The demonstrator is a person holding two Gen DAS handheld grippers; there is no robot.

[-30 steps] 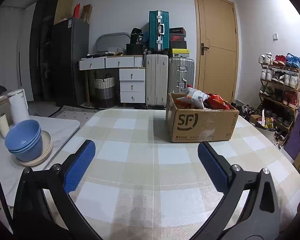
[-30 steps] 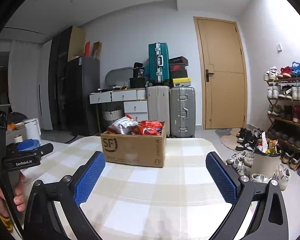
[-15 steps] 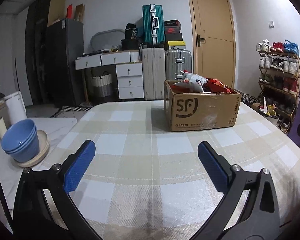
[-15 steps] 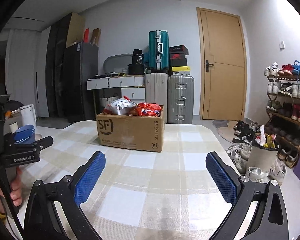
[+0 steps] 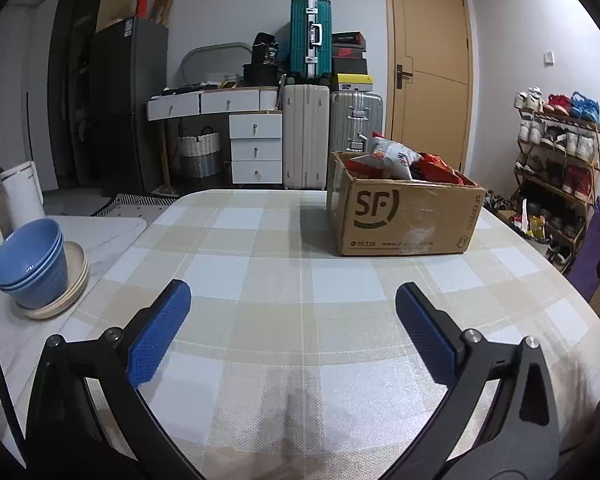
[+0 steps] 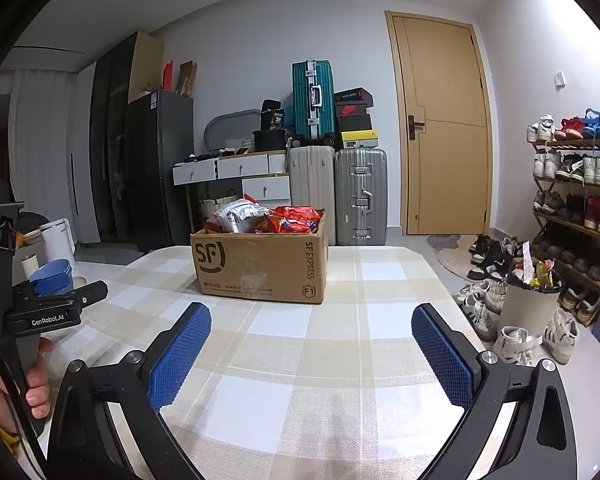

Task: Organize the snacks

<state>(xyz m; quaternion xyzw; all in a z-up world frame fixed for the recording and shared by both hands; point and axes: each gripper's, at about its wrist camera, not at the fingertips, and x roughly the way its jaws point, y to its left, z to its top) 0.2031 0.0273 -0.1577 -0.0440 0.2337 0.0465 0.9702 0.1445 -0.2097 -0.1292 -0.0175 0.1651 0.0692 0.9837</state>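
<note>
Snack packets point(image 6: 259, 218) piled in cardboard box point(image 5: 404, 212) near the surface's point(image 5: 300, 320) far edge. Left hand-held gripper point(image 5: 291, 300) and right hand-held gripper point(image 6: 311, 322) both spread apart, empty, over near edge. Fits packing finished or unpacking pending; step undetermined.
</note>
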